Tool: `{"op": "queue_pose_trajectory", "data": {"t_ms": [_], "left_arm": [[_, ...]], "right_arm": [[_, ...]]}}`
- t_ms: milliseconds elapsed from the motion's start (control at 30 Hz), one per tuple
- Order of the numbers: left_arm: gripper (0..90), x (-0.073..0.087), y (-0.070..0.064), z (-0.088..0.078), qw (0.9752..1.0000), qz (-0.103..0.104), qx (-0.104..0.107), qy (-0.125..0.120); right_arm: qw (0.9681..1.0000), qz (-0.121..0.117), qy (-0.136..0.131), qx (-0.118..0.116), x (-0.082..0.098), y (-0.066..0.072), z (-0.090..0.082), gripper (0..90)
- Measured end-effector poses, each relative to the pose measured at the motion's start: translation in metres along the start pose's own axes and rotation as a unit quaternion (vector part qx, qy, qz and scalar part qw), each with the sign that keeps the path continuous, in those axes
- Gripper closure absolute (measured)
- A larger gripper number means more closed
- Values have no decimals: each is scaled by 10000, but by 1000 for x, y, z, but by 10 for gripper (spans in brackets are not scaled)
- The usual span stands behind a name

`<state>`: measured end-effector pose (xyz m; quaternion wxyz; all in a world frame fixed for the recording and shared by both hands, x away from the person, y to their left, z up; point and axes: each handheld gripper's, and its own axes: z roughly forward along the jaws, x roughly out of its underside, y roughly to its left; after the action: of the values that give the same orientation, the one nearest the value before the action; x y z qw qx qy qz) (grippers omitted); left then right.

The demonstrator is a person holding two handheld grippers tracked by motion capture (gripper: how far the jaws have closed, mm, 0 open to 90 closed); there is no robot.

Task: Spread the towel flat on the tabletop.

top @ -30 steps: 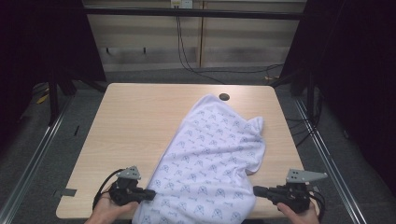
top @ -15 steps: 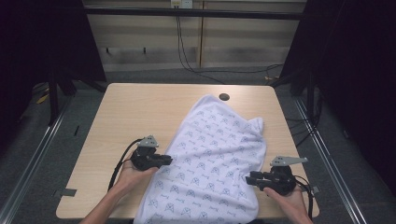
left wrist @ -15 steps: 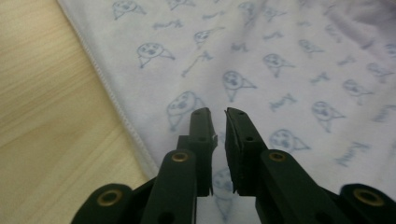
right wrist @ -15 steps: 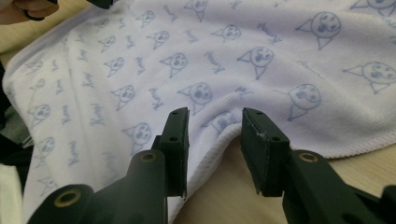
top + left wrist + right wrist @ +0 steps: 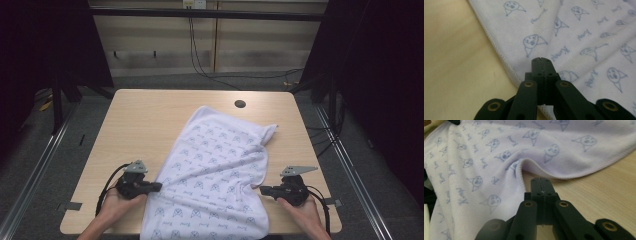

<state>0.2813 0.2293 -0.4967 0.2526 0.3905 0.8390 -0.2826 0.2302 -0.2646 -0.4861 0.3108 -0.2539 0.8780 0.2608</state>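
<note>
White towel (image 5: pixel 215 170) with blue cat-face print (and blue lettering), pale wood-grain table (image 5: pixel 145 120), black grippers

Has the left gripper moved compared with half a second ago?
Yes. In the high view the left gripper has come back toward the near edge of the table and sits at the left edge of the towel, jaws shut.

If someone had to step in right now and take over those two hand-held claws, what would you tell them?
Left gripper: jaws shut, tips at the cloth's left hem, over the fabric; no clear pinch of it.
Right gripper: jaws shut, tips just short of the right hem, where the edge curls up; nothing held.
Cloth: printed towel lying slantwise on the table, rumpled, near end hanging over the front edge.
Done: nothing folded yet.
Left: take hold of both edges, then spread or fold.
</note>
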Motion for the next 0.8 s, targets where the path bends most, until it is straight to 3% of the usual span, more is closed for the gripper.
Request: {"op": "queue_pose_trajectory", "data": {"t_ms": [100, 200, 233, 333, 433, 533, 567, 667, 733, 800], "left_arm": [[842, 18, -10, -10, 9987, -95, 494, 8], [820, 24, -20, -13, 9978, 74, 648, 105], [796, 23, -21, -12, 9971, 2, 753, 144], [751, 14, -19, -9, 9968, 23, 793, 7], [741, -3, -6, -6, 9978, -79, 537, -374], [745, -25, 15, 2, 9982, -114, 0, -593], [735, -30, 23, 6, 9976, -220, -70, -655], [718, -38, 38, 19, 9967, -311, -356, -653], [693, -39, 38, 22, 9964, -327, -456, -640], [687, -39, 33, 20, 9967, -226, -338, -701]], "right_arm": [[10000, -78, -30, -17, 3, 7, -6, 900], [9998, -51, -140, -112, 5, 9, -13, 880], [9997, -21, -191, -167, 4, 9, -12, 794], [9995, -105, -165, -262, -3, 13, -2, 715], [9991, -206, -58, -360, -12, 17, 13, 676], [9990, -201, 78, -402, -17, 21, 25, 658], [9990, -239, 144, -362, -17, 23, 28, 685], [9987, -406, 275, -116, -14, 26, 28, 883], [9991, -385, 198, -20, -11, 22, 19, 891], [9996, -273, 61, 38, -6, 14, 5, 892]]}}
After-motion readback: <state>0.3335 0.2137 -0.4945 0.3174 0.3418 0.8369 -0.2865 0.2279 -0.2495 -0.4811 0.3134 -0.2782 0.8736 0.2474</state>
